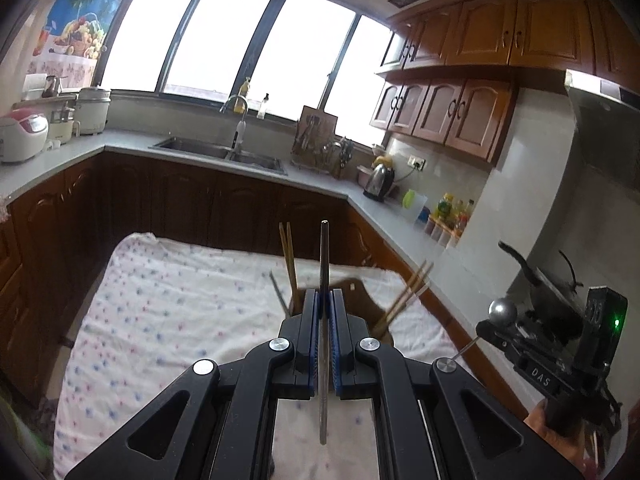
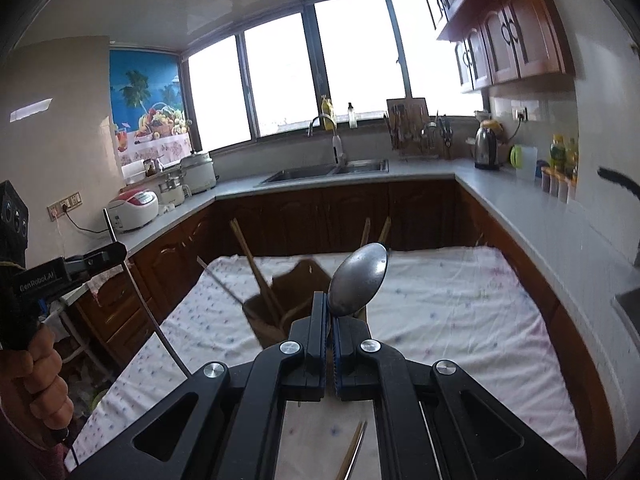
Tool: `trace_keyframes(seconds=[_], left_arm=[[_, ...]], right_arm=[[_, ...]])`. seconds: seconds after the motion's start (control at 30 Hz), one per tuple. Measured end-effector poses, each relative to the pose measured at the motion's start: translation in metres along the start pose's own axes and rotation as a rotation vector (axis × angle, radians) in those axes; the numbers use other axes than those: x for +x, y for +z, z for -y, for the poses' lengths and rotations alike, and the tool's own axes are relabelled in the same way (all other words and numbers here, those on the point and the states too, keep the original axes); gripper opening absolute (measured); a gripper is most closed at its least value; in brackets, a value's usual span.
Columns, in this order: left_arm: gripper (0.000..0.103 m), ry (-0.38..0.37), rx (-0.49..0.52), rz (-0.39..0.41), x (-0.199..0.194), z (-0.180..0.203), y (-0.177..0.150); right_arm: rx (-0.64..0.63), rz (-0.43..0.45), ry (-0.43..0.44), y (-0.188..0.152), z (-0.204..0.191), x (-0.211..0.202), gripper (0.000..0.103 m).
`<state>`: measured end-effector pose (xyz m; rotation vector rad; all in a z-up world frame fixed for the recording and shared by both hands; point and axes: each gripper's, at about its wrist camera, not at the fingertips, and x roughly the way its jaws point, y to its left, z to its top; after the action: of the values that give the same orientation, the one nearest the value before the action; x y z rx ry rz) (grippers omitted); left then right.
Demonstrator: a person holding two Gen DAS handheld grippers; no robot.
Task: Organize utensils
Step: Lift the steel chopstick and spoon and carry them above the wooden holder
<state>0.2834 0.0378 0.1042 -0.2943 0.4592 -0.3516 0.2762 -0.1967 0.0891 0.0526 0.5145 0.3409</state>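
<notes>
Left gripper (image 1: 324,300) was clamped on a thin metal rod-like utensil (image 1: 324,264), prob a steel chopstick or a handle seen edge-on, can't tell which. Its long axis ran straight fwd along the fingers, tip up and away, tail poking back through the jaws. Right gripper (image 2: 330,320) was clamped on a metal spoon (image 2: 358,280) at the neck, bowl up and fwd, dull brushed steel, smooth oval, slightly tilted right.

Key relation: wooden utensil holder (image 2: 280,300) sat on the table directly ahead of and below both grippers, partly hidden behind the fingers in each view. From the right wrist view it lay just left of the spoon; from the left wrist view it sat dead ahead to slightly right. Both looked about equally near, my read only. Holder looked like a brown box, open top, rigid, w/ wooden chopsticks (image 1: 289,264) leaning out at splayed angles.

Judgement: both utensils pointed up, so each needs flipping or lowering handle-first into the opening; leaning sticks could snag.

Tablecloth (image 1: 172,292) was white w/ small floral dots, wrinkled, soft. A chopstick pair (image 2: 352,456) lay under the right gripper.
</notes>
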Motion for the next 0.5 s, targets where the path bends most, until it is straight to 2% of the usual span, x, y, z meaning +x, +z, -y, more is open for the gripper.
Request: trace_keyframes(seconds=[0.07, 0.1, 0.3, 0.5], left_arm=[[0.003, -0.001, -0.001, 0.018, 0.007, -0.001, 0.009], [0.003, 0.015, 0.004, 0.051, 0.009, -0.003, 0.012], [0.003, 0.018, 0.006, 0.093, 0.032, -0.008, 0.033], [0.003, 0.029, -0.01, 0.135, 0.062, -0.013, 0.044]], right_arm=[[-0.019, 0.017, -0.006, 0.009, -0.002, 0.005, 0.002], [-0.03, 0.023, -0.007, 0.014, -0.004, 0.008, 0.002], [-0.082, 0.051, -0.019, 0.032, -0.011, 0.026, 0.002], [-0.127, 0.05, -0.033, 0.036, -0.017, 0.049, 0.002]])
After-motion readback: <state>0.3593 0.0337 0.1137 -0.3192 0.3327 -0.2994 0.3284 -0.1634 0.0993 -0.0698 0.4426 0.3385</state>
